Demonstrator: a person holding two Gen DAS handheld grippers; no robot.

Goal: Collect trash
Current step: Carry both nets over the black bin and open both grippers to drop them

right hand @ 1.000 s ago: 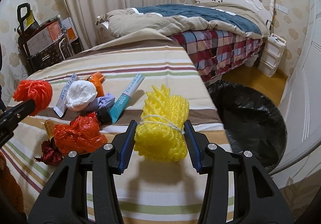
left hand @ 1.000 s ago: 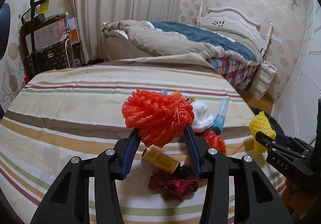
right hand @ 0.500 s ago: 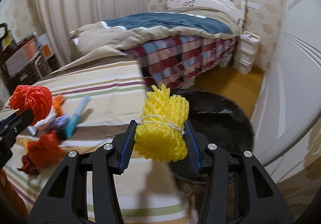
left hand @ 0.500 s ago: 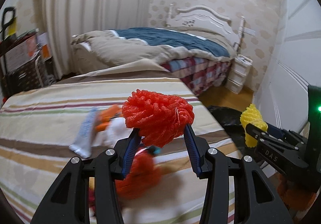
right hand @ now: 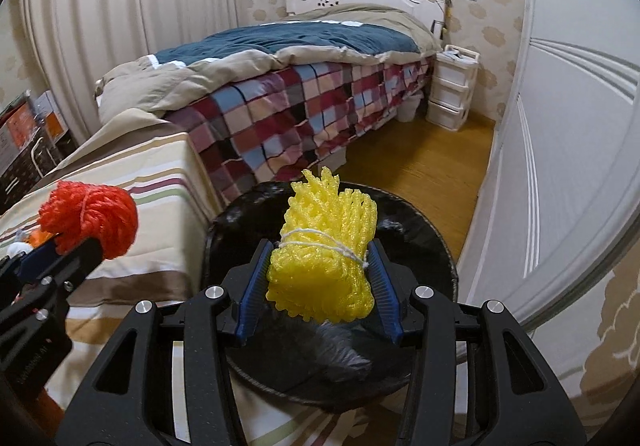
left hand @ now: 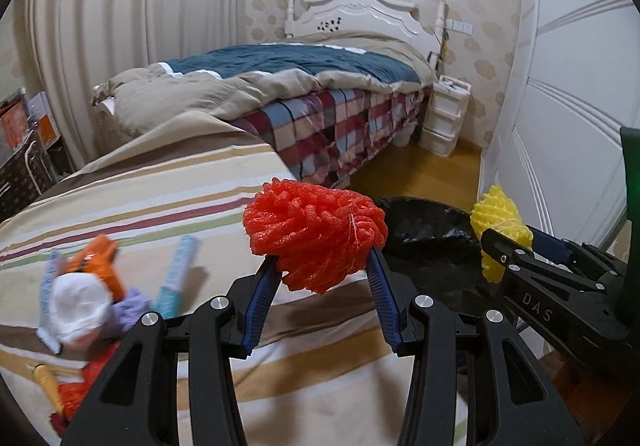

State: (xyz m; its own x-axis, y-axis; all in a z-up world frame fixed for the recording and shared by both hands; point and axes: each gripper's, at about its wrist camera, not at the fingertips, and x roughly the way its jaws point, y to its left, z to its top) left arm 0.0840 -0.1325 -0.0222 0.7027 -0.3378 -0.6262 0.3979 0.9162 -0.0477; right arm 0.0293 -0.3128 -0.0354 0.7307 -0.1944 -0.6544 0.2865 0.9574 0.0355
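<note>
My left gripper is shut on a red foam net bundle, held above the right edge of the striped table. My right gripper is shut on a yellow foam net bundle, held over the black-lined trash bin. The bin also shows in the left wrist view, just right of the red bundle. The yellow bundle and the red bundle each show in the other view.
More trash lies on the table at left: a white wad, an orange piece, a teal tube, a red net. A bed stands behind; white wardrobe doors are at right.
Both grippers have swung right, away from the trash pile, with their bundles. The yellow bundle is now over the bin; the red bundle is near the table's right edge.
</note>
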